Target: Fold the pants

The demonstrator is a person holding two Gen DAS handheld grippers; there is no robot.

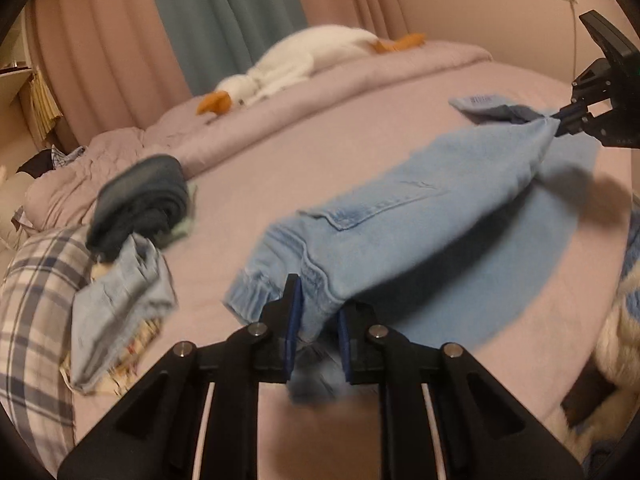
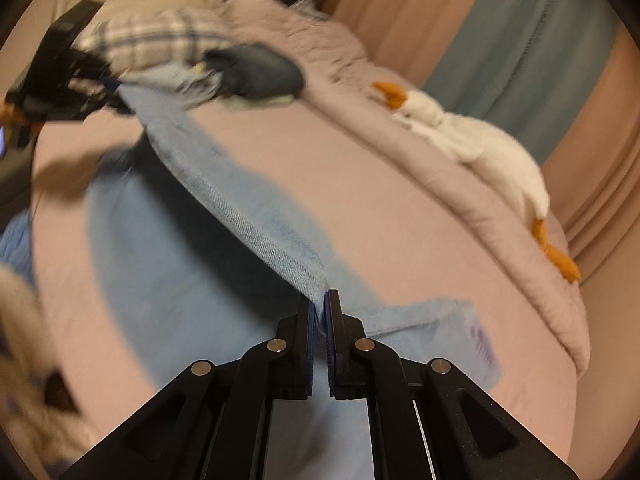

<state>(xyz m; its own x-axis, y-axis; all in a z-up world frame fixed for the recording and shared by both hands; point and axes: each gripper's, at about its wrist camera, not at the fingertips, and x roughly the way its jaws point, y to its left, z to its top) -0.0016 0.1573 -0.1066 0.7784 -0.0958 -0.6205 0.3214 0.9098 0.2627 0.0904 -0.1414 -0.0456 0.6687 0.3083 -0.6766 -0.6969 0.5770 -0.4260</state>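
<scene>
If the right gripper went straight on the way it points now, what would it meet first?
Probably the jeans it is already shut on: the right gripper points along the lifted fold. Beyond that lies the pink bed, though depth is unclear.

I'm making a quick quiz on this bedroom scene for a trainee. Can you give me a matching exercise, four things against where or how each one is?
Things:
1. light blue jeans
2. plush goose
3. dark rolled garment
4. plaid pillow

Places or states:
A. lying along the far side of the bed, by the curtains
B. lifted off the bed, pinched at both ends, by the left gripper and the right gripper
C. at the bed's edge, checked in blue and white
D. sitting on top of a pile of clothes

Pairs: 1-B, 2-A, 3-D, 4-C
</scene>
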